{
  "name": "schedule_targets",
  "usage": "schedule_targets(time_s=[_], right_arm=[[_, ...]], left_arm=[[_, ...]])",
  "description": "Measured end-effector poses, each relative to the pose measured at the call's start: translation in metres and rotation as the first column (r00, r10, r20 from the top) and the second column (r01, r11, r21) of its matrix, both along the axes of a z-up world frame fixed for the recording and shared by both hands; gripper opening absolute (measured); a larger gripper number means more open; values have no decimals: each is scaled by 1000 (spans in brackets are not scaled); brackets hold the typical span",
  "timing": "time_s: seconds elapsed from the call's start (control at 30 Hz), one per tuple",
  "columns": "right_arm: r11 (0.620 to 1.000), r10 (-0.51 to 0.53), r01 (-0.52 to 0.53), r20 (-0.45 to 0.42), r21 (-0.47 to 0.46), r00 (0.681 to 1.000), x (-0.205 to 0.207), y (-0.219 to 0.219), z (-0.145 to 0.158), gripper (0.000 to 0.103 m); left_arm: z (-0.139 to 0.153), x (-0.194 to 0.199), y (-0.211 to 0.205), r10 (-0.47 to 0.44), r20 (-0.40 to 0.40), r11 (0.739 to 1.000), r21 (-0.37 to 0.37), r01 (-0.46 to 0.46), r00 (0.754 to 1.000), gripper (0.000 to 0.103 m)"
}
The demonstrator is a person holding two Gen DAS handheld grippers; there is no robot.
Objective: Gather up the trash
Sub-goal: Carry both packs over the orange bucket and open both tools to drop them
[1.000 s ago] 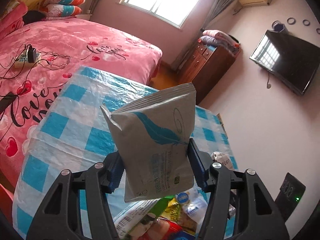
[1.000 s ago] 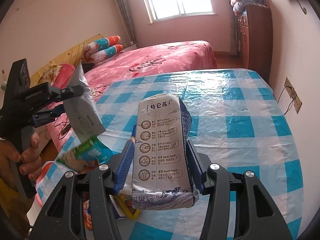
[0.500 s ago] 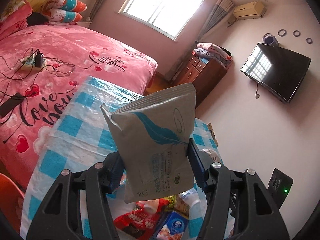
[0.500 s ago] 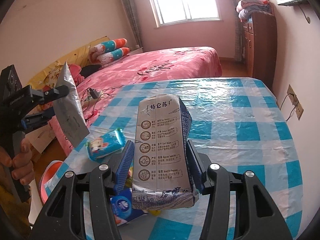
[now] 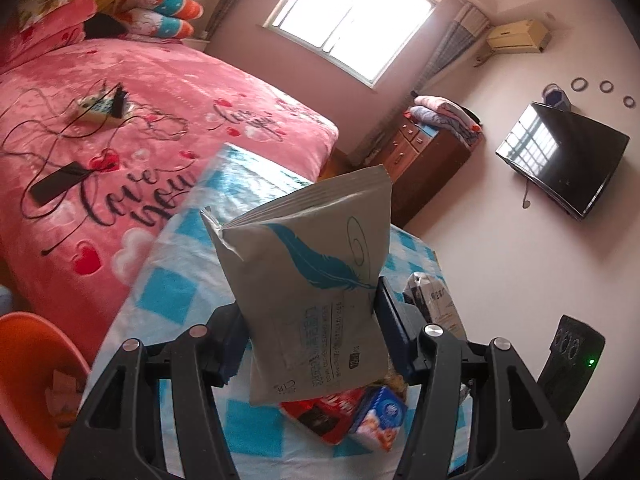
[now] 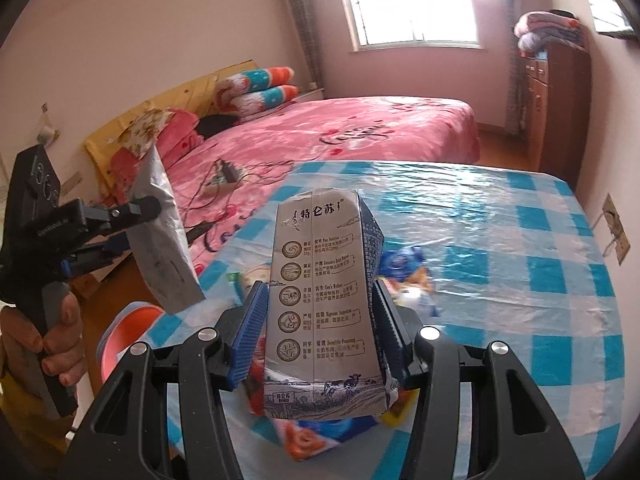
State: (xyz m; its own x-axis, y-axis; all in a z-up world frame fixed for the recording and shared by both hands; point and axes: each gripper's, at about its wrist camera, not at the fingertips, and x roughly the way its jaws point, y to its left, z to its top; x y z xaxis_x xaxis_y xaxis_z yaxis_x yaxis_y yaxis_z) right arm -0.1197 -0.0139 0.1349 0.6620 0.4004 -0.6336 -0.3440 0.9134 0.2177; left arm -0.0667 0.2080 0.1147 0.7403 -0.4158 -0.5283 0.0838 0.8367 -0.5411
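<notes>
My left gripper (image 5: 310,332) is shut on a grey pouch (image 5: 312,292) with a blue feather print, held upright above the table's left edge. From the right wrist view the same pouch (image 6: 164,240) hangs in the left gripper (image 6: 156,216), above an orange bin (image 6: 128,336). My right gripper (image 6: 320,328) is shut on a grey milk carton (image 6: 320,288) with printed text, held upright over the table. More wrappers lie under it: a blue pack (image 6: 404,264) and a red-blue pack (image 6: 320,436). A red wrapper (image 5: 324,412) and a blue-white box (image 5: 380,416) lie below the pouch.
The table wears a blue-and-white checked plastic cloth (image 6: 520,256). The orange bin (image 5: 32,368) stands on the floor at the table's left. A pink bed (image 5: 120,132) with a power strip and cables lies beyond. A dresser (image 5: 424,160) and a wall TV (image 5: 564,160) are at the right.
Both grippers have drifted left across the table with their loads. The orange bin has come into the left wrist view, and the pouch now hangs near the table's left edge.
</notes>
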Motion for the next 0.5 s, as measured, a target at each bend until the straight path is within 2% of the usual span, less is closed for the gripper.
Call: schedule_targets(time_s=[0.3, 0.5], right_arm=[[990, 140, -140, -22, 7, 990, -2, 60, 1, 54], [966, 259, -258, -54, 27, 964, -4, 110, -3, 54]], left_arm=[[-18, -29, 51, 102, -41, 995, 11, -101, 994, 59], [-30, -57, 94, 189, -67, 982, 23, -188, 980, 59]])
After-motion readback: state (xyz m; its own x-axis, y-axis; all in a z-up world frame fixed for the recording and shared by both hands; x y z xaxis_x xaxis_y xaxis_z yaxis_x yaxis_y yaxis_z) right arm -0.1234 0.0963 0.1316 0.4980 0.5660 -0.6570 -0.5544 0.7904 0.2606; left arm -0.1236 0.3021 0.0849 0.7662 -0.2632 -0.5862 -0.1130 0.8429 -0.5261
